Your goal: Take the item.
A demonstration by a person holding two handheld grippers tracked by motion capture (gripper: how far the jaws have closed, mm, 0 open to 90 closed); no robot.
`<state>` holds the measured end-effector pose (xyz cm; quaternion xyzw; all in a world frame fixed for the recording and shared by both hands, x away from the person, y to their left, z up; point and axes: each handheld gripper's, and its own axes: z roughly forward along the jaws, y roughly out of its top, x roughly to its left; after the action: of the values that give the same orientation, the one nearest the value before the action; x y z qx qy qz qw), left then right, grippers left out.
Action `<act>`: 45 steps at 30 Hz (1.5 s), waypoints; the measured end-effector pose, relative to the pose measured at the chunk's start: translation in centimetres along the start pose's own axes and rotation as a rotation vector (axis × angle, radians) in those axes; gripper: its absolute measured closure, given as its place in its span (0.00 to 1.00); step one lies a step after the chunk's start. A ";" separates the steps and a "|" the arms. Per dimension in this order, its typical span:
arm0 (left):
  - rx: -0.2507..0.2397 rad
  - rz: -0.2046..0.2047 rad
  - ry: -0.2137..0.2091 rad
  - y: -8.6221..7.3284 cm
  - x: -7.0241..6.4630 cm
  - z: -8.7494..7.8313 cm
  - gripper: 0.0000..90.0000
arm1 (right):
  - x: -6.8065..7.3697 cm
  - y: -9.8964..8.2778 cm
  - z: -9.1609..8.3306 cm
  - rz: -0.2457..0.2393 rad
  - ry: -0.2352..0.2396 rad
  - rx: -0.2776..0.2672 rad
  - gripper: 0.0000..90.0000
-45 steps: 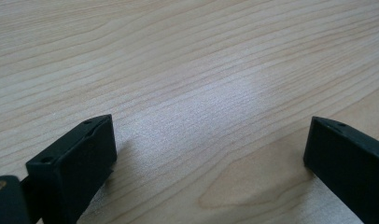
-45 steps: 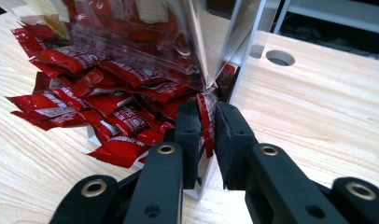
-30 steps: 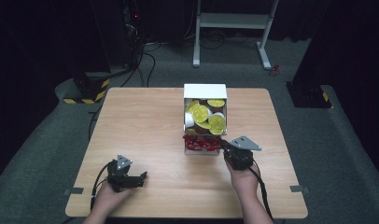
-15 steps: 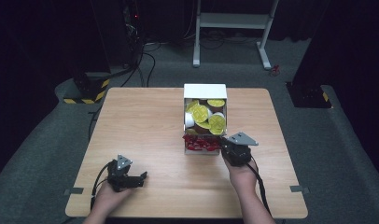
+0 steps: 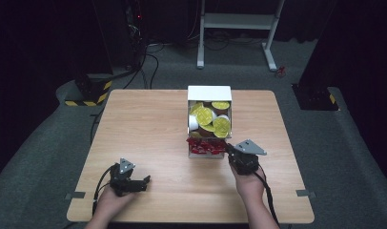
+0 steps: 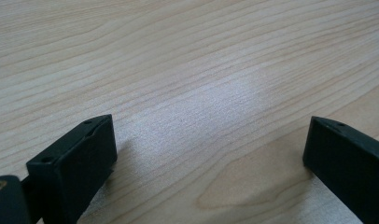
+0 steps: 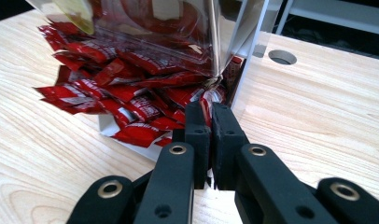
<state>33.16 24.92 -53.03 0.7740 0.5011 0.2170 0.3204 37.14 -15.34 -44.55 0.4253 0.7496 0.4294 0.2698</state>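
A white dispenser box [image 5: 209,93] stands mid-table, with yellow-lidded cups [image 5: 204,116] in its upper part and a heap of red sauce packets [image 5: 206,146] spilling from its front tray. My right gripper [image 5: 228,149] is at the tray's right corner. In the right gripper view its jaws [image 7: 207,109] have just closed a little further. They are pressed together on the edge of one red packet [image 7: 207,101] at the pile's [image 7: 131,93] right end, below the clear front wall [image 7: 178,28]. My left gripper [image 5: 146,180] rests open near the table's front left, with bare wood between its jaws [image 6: 208,140].
The wooden table [image 5: 144,124] has a round cable hole [image 7: 282,57] beyond the box. Past the table are dark floor, cables, a white stand's feet [image 5: 234,21] and a yellow-black striped base [image 5: 89,93].
The right gripper has shifted only slightly at the box's front corner. The left hand and gripper have stayed where they were.
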 end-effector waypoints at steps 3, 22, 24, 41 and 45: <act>0.000 0.001 0.000 0.0 0.0 0.0 0.03 | 0.1 -0.2 -0.4 0.007 0.008 -0.013 0.97; 0.001 0.006 0.006 0.0 0.0 -0.1 0.04 | -0.4 -0.6 -3.2 0.026 0.039 -0.070 0.97; -0.001 0.006 0.007 0.0 0.0 0.0 0.04 | -0.4 -0.8 -3.4 0.028 0.041 -0.076 0.97; -0.001 0.003 0.003 0.0 0.0 0.0 0.04 | -0.7 -1.6 -4.1 0.032 0.045 -0.147 0.97; -0.007 -0.005 -0.001 -0.1 -0.1 -0.1 0.04 | -0.7 -2.0 -4.2 0.042 0.055 -0.173 0.97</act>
<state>33.03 24.84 -53.05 0.7719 0.5021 0.2174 0.3238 33.47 -18.23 -44.21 0.4040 0.7078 0.5098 0.2756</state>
